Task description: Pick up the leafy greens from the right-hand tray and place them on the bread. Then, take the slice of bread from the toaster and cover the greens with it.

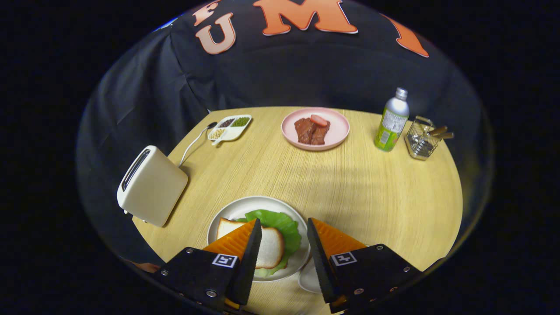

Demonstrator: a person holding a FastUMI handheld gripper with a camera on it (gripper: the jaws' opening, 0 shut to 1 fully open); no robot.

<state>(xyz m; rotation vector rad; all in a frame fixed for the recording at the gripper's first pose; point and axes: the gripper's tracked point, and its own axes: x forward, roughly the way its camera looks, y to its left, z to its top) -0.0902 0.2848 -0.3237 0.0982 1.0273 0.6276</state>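
Note:
A white plate [227, 210] lies on the wooden table just ahead of my fingers. On it a slice of bread [269, 247] rests on top of green leafy lettuce [280, 221], whose edges stick out around the bread. My gripper [284, 232] hovers open above the near side of the plate, nothing held between its fingers. The cream toaster [151, 186] stands to the left near the table edge; its slot looks dark and I cannot tell what is inside.
A pink plate [337, 131] with pieces of meat sits at the far middle. A divided white dish [230, 127] of seeds lies far left by the toaster's cord. A green-labelled bottle [391, 120] and a wire basket [421, 139] stand far right. A white dish [309, 278] lies under my right finger.

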